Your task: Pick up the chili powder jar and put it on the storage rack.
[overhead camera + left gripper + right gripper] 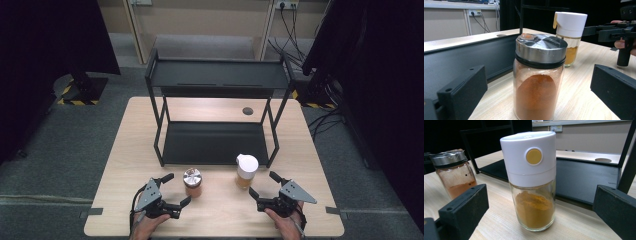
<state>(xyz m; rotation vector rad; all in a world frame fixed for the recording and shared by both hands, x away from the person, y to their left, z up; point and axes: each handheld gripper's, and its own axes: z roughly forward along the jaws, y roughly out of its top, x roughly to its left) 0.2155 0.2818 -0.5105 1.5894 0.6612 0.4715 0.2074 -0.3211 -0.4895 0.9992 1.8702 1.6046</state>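
Approach step, both sides. Red jar (192, 182) and yellow jar (246, 171) upright just before rack (215, 145). Left gripper (173, 190) wide, jar between jaws, untouched. Right gripper (263, 184) wide, likewise. Next, likely: ease forward, close on glass below lids.

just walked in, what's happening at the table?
A person holds a hand-held gripper in each hand, both open. The left hand-held gripper faces the steel-lidded jar of reddish powder; the right hand-held gripper faces the white-capped jar of yellow powder. Neither jar is gripped. Both stand upright on the table in front of the black two-tier rack.
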